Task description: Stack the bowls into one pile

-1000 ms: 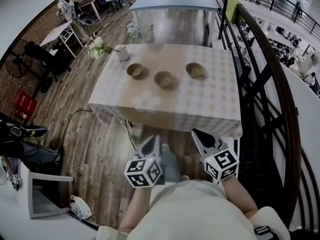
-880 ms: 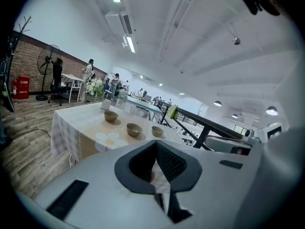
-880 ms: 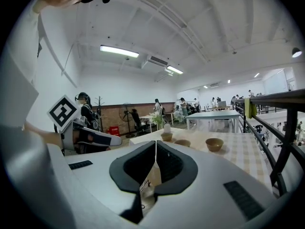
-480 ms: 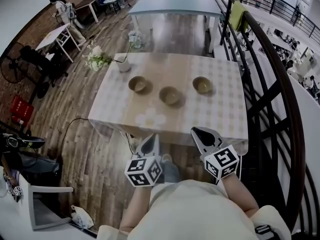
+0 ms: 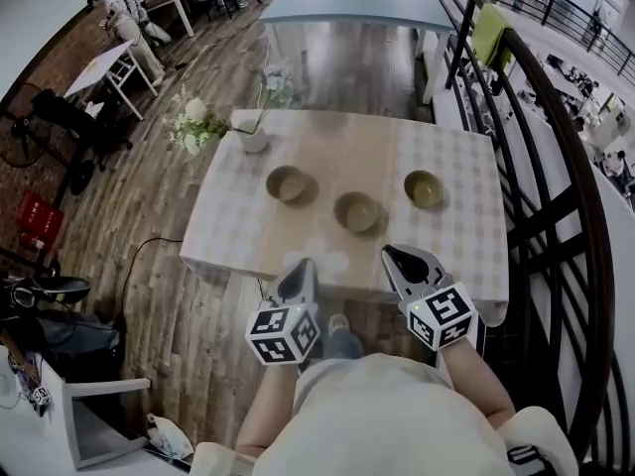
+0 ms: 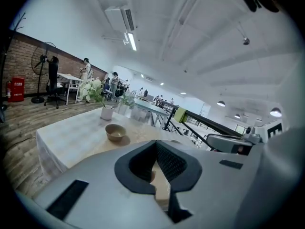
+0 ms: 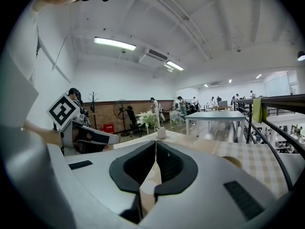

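Note:
Three tan bowls stand apart in a row on the checked tablecloth: the left bowl (image 5: pixel 289 182), the middle bowl (image 5: pixel 357 211) and the right bowl (image 5: pixel 424 188). My left gripper (image 5: pixel 302 268) and right gripper (image 5: pixel 396 256) hover side by side at the table's near edge, short of all three bowls. Both are shut with nothing between the jaws. In the left gripper view the left gripper (image 6: pixel 156 143) points towards one bowl (image 6: pixel 116 132). The right gripper view shows the right gripper (image 7: pixel 156 142) with a bowl's rim (image 7: pixel 232 161) peeking over its body.
A white vase with flowers (image 5: pixel 252 139) stands at the table's far left corner. A black railing (image 5: pixel 556 216) runs close along the right side. A second table (image 5: pixel 347 8) stands beyond. The tablecloth's edge (image 5: pixel 228 256) hangs over the wooden floor.
The table and bowls have come nearer and lower in the head view. Both grippers now reach the table's near edge, still shut.

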Demonstrator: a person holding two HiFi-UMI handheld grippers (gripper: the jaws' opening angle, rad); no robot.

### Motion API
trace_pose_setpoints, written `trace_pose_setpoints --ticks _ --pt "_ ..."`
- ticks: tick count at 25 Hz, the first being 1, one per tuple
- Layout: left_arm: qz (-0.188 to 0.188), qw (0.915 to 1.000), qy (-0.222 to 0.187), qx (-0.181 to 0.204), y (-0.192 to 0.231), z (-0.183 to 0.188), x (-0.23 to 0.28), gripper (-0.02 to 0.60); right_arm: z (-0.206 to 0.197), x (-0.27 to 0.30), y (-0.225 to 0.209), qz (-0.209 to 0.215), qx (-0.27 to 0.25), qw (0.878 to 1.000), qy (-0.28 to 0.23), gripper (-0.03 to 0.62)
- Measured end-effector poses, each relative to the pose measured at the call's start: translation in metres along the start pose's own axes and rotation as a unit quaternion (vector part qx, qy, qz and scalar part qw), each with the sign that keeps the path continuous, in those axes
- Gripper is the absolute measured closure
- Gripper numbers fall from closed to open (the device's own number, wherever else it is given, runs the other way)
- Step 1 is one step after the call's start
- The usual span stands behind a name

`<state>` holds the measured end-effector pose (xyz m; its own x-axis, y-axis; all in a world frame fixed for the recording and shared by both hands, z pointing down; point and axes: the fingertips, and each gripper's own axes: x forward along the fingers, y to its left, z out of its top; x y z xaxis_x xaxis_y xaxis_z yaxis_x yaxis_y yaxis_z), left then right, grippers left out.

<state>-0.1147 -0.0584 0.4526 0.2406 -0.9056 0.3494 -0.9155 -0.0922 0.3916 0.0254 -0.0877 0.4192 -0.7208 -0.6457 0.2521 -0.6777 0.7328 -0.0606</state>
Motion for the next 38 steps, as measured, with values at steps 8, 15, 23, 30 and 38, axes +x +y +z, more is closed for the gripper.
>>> trace_pose_setpoints --ticks 8,15,23,30,38 --pt "-0.003 0.9999 0.016 -0.005 0.034 0.021 0.043 0.578 0.006 0.060 -0.020 0.000 -0.002 1.000 0.017 0.591" --pt "-0.010 0.9997 0.023 -0.005 0.059 0.040 0.075 0.578 0.011 0.113 -0.025 0.008 -0.009 0.999 0.030 0.591" --pt "-0.005 0.9994 0.032 -0.013 0.092 0.052 0.100 0.578 0.009 0.176 -0.030 0.016 -0.017 0.998 0.053 0.591" --pt "0.010 0.9989 0.042 -0.021 0.123 0.050 0.113 0.578 -0.004 0.233 -0.033 0.031 -0.020 0.995 0.089 0.578" --pt "0.028 0.9978 0.048 -0.037 0.144 0.047 0.120 0.578 -0.028 0.287 -0.033 0.038 -0.031 0.987 0.156 0.537"
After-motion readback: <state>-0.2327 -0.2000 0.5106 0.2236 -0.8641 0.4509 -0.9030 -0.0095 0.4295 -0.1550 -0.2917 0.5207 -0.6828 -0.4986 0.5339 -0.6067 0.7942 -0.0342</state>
